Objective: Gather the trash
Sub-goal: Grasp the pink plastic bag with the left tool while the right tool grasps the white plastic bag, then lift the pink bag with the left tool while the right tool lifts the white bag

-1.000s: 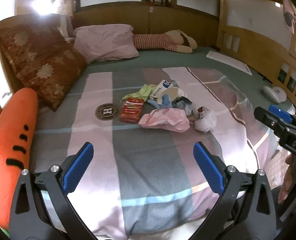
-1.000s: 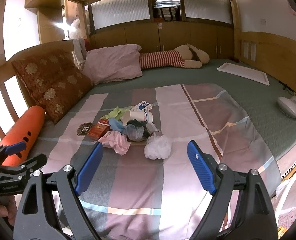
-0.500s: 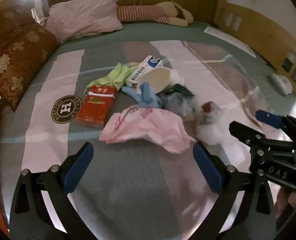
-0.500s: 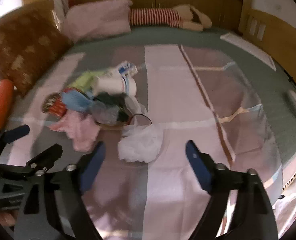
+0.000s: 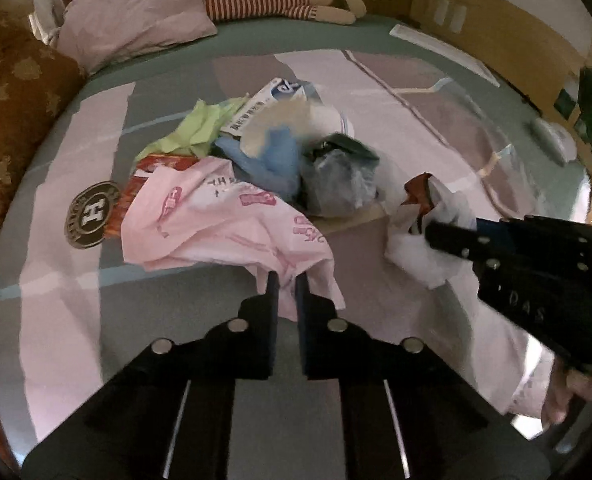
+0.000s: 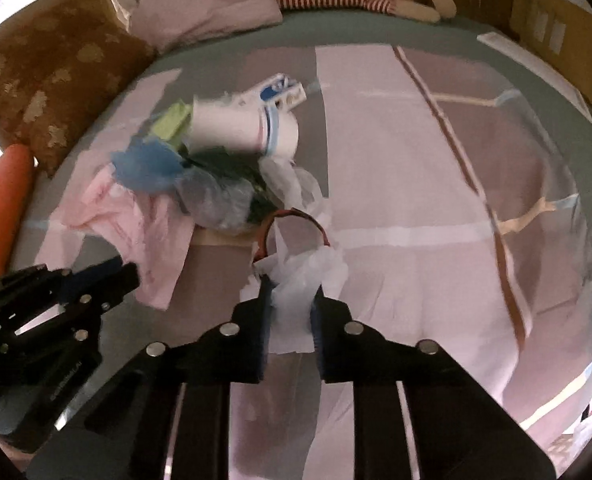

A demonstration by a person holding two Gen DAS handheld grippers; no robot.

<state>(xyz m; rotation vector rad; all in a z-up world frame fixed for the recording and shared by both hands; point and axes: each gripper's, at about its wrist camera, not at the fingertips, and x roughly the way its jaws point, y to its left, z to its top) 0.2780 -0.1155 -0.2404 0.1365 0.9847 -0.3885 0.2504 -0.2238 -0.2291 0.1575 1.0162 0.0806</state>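
A pile of trash lies on the bed. My left gripper [image 5: 286, 280] is shut on the near edge of a pink plastic bag [image 5: 216, 220]. My right gripper [image 6: 292, 292] is shut on a crumpled white bag [image 6: 299, 276], which also shows in the left wrist view [image 5: 423, 232] with the right gripper [image 5: 431, 228] on it. Behind lie a white paper cup [image 6: 240, 124], a blue glove [image 5: 272, 156], a grey plastic wad [image 5: 335, 180], green paper [image 5: 196, 128], a red packet [image 5: 136, 184] and a blue-white carton [image 5: 268, 96].
A round badge [image 5: 92, 214] lies left of the pile. A brown cushion [image 5: 12, 112], pink pillow [image 5: 136, 20], striped plush toy [image 5: 280, 0] and orange plush [image 6: 4, 204] ring the striped bedspread [image 6: 395, 160].
Both grippers moved forward and down to the pile and went from wide open to shut, the left on the pink bag, the right on the white bag.
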